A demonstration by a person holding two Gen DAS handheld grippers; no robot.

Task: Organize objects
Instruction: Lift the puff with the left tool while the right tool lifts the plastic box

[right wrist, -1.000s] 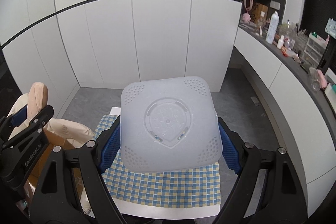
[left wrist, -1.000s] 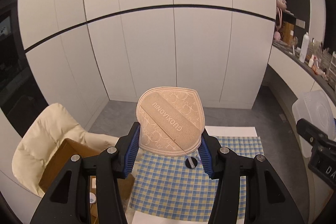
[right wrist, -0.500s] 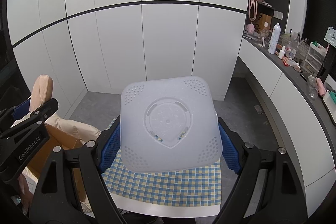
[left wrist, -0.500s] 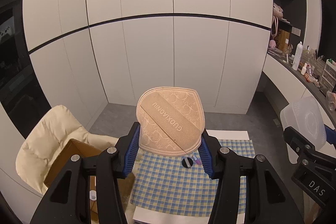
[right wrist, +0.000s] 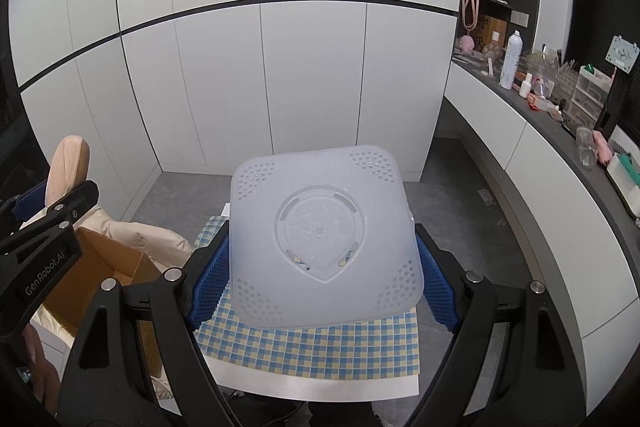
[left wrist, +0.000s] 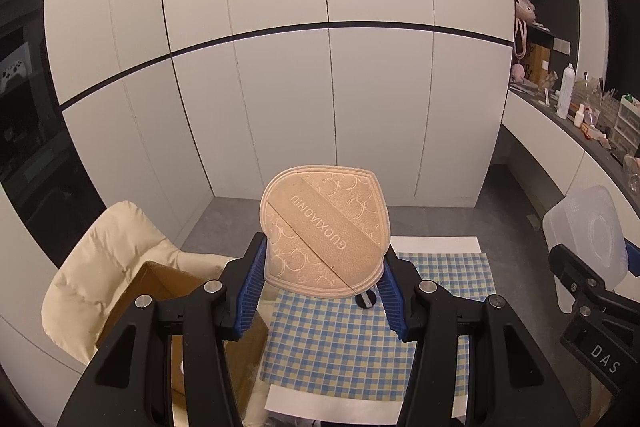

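1. Left tongs (left wrist: 322,281) clamped on a beige embossed pad (left wrist: 325,229), held upright above the checked cloth (left wrist: 360,339) on the counter (left wrist: 372,403); lettering "GUOXIAONIU" readable only in the left wrist view.
2. Right tongs (right wrist: 324,279) clamped on a translucent plastic basket (right wrist: 324,239), underside toward the camera, raised over the same cloth (right wrist: 320,347).
3. From the right wrist view, only a thin edge of the pad (right wrist: 68,165) visible at far left; from the left wrist view, only part of the basket (left wrist: 592,239) at far right.
4. Small black round item (left wrist: 367,301) on the cloth seen only under the pad, half hidden, kind unclear.
5. Open cardboard box (left wrist: 168,291) on a cream chair (left wrist: 100,267) beside the counter, contents mostly blocked by the tongs.
6. Cluttered side shelf (right wrist: 560,99) clearer from the right; items too small to name.
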